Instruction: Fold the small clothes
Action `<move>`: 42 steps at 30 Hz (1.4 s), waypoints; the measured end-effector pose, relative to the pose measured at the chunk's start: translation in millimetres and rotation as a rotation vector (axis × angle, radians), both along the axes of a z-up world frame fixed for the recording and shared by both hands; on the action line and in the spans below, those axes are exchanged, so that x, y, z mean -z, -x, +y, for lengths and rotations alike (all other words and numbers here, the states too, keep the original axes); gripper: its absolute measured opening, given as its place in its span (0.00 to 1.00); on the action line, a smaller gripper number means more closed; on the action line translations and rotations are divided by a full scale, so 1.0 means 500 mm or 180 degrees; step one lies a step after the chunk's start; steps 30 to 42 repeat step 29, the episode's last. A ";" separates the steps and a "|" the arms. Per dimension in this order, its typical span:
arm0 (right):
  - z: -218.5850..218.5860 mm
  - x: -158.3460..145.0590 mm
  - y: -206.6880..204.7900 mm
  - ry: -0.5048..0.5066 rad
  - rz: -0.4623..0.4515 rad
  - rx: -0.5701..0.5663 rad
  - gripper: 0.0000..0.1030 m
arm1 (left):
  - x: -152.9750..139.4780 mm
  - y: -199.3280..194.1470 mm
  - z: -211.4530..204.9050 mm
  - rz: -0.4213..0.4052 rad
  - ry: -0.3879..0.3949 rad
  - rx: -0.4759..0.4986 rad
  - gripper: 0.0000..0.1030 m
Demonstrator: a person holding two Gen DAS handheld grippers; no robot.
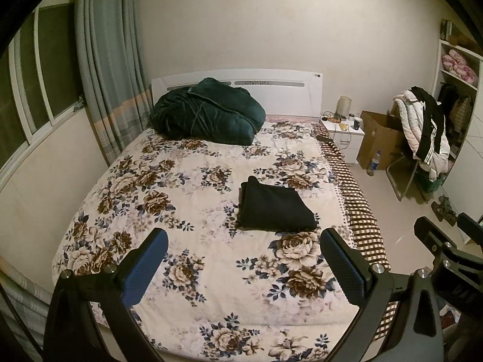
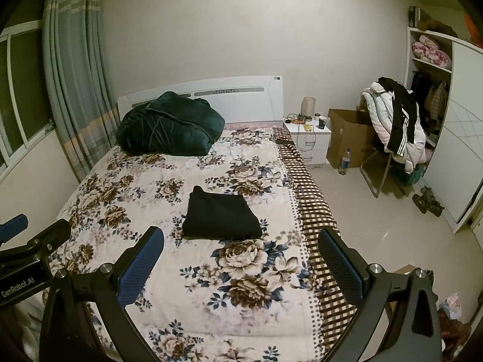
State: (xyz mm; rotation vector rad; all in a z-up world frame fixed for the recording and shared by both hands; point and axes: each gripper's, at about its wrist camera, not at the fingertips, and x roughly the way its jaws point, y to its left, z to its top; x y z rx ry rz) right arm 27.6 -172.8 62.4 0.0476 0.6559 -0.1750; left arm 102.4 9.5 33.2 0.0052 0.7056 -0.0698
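Black garment (image 1: 276, 208) folded on bedspread (image 1: 193, 187), type unclear; left claw (image 1: 243, 267), right claw (image 2: 241, 264) spread, empty.

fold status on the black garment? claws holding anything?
Done: the black garment lies in a compact folded rectangle on the floral bedspread.
In hand: nothing. The left claw and right claw are both open, held above the bed short of the garment.
Left: no other loose small clothes show on the bed; only a dark green bundle by the headboard.
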 end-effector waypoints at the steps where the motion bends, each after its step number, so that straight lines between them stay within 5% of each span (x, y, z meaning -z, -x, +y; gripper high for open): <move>1: 0.000 0.000 0.000 -0.0001 -0.0003 0.0002 1.00 | 0.000 0.000 0.000 0.0002 0.0001 0.0003 1.00; 42: 0.009 0.015 0.018 0.0003 0.0019 0.0013 1.00 | 0.000 -0.001 0.009 0.0008 -0.0009 0.0055 1.00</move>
